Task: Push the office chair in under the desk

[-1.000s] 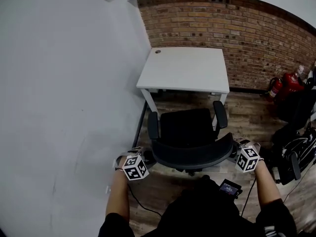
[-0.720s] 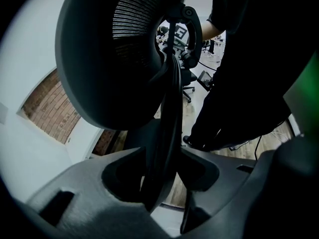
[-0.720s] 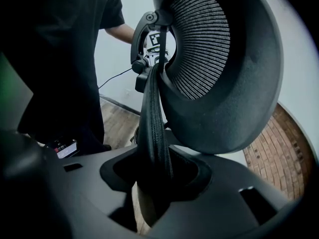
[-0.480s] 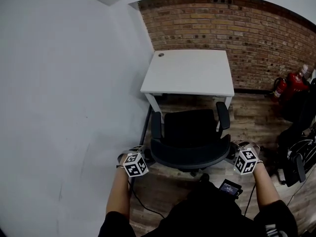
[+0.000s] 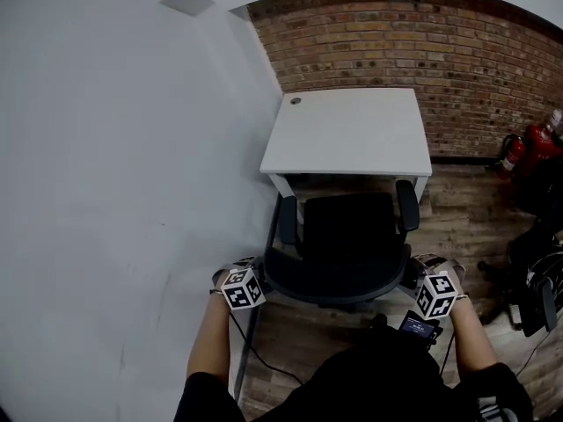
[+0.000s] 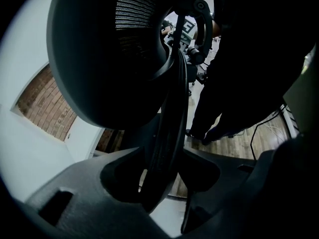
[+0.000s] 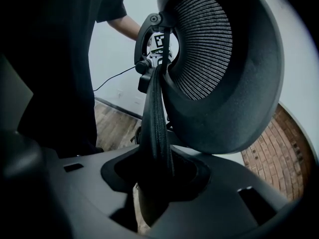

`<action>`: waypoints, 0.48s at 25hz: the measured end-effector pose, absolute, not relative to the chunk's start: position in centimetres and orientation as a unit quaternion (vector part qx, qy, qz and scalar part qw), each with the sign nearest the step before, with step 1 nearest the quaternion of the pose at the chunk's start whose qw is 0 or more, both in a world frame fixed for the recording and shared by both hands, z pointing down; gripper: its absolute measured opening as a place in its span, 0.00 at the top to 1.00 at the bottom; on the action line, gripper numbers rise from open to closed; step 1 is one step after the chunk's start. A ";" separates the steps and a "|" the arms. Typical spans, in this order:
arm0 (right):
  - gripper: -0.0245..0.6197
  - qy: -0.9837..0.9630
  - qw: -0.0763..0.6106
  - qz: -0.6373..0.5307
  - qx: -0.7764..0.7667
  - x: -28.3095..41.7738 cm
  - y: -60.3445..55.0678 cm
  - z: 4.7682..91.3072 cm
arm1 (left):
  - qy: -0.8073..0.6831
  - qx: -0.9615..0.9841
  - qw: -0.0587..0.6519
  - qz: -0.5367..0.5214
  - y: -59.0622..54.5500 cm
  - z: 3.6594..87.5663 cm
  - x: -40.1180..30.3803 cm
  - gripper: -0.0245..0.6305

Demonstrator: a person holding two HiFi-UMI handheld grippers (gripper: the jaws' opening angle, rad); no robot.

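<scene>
Right up against the office chair here: its dark mesh backrest fills the upper left, and the backrest's thin edge runs straight down into the left gripper. The jaws have just been opening, the edge stands between them, and a sliver of light shows beside one jaw. Past the far rim, a marker cube peeks out. A person in dark clothes stands on the wooden floor, a cable trailing nearby. Brick wall at left.

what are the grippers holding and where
Office chair, by its backrest's side edges. The right gripper, jaws just closing, clamps one edge; the left gripper, jaws just opening, straddles the other loosely.
</scene>
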State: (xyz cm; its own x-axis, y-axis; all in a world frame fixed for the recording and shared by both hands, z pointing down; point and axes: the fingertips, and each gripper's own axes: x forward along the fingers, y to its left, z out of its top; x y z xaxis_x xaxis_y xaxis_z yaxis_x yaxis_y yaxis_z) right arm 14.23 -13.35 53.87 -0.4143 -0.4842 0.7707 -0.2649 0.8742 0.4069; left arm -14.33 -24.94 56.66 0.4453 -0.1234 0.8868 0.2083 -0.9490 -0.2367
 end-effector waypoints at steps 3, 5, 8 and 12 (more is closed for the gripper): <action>0.75 -0.832 0.491 -0.116 0.229 14.2 -14.6 53.7 | -0.028 -0.831 0.158 -0.533 -26.5 56.5 -14.3 0.65; 0.75 -0.832 0.493 -0.115 0.229 14.3 -15.7 53.6 | -0.023 -0.831 0.161 -0.532 -27.8 56.4 -14.2 0.65; 0.76 -0.829 0.497 -0.113 0.229 15.2 -17.2 53.8 | -0.019 -0.831 0.167 -0.530 -29.8 56.7 -13.1 0.64; 0.76 -0.828 0.497 -0.109 0.236 16.2 -19.6 53.7 | -0.023 -0.834 0.173 -0.524 -32.6 56.5 -12.0 0.64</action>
State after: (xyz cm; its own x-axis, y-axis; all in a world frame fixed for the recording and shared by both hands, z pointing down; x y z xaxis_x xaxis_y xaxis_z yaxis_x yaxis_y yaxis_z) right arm 16.18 -19.58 53.71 -0.3951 -0.4989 0.7714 -0.2827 0.8649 0.4146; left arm -11.96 -32.57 56.52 0.4501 -0.1435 0.8814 0.2188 -0.9392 -0.2646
